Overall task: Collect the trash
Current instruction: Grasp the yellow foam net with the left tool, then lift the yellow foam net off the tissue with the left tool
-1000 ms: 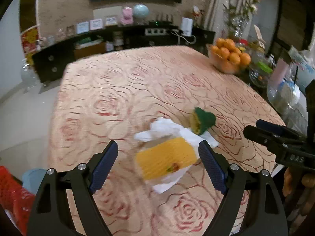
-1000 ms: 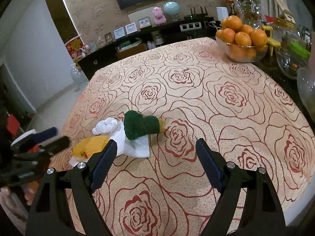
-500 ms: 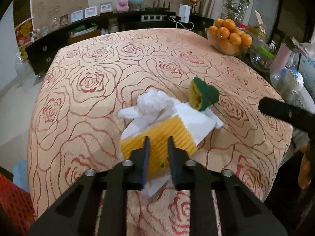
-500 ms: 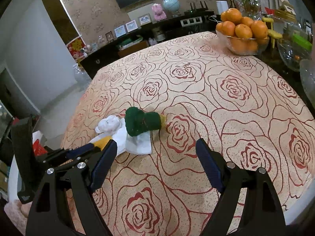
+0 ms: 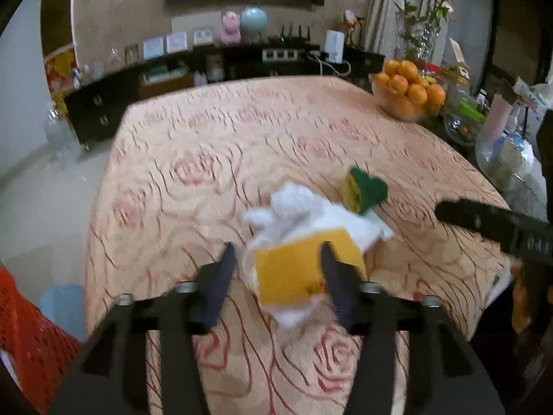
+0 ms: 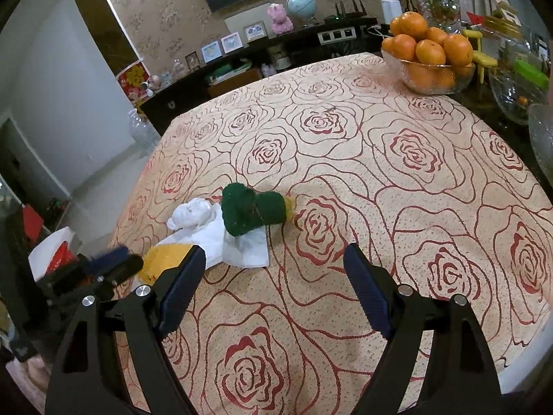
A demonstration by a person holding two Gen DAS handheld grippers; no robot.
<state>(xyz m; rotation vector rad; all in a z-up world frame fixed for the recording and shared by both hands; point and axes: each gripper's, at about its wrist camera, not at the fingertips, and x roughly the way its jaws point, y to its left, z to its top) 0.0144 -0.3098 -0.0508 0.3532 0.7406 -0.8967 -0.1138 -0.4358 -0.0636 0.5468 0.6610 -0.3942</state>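
A yellow cloth lies on crumpled white tissue near the table's near edge. A green-and-yellow sponge sits just beyond. My left gripper is open, its fingers on either side of the yellow cloth. In the right wrist view the sponge, the tissue and the yellow cloth lie left of centre. My right gripper is open and empty, just short of the sponge. The left gripper's fingertips show at the cloth's left.
The table has a rose-patterned cloth. A glass bowl of oranges stands at the far right corner, with glassware beside it. A red basket and a blue bin sit on the floor at the left.
My left gripper was open a second ago, shut on the yellow cloth half a second ago, and is open again now. The right gripper has barely moved.
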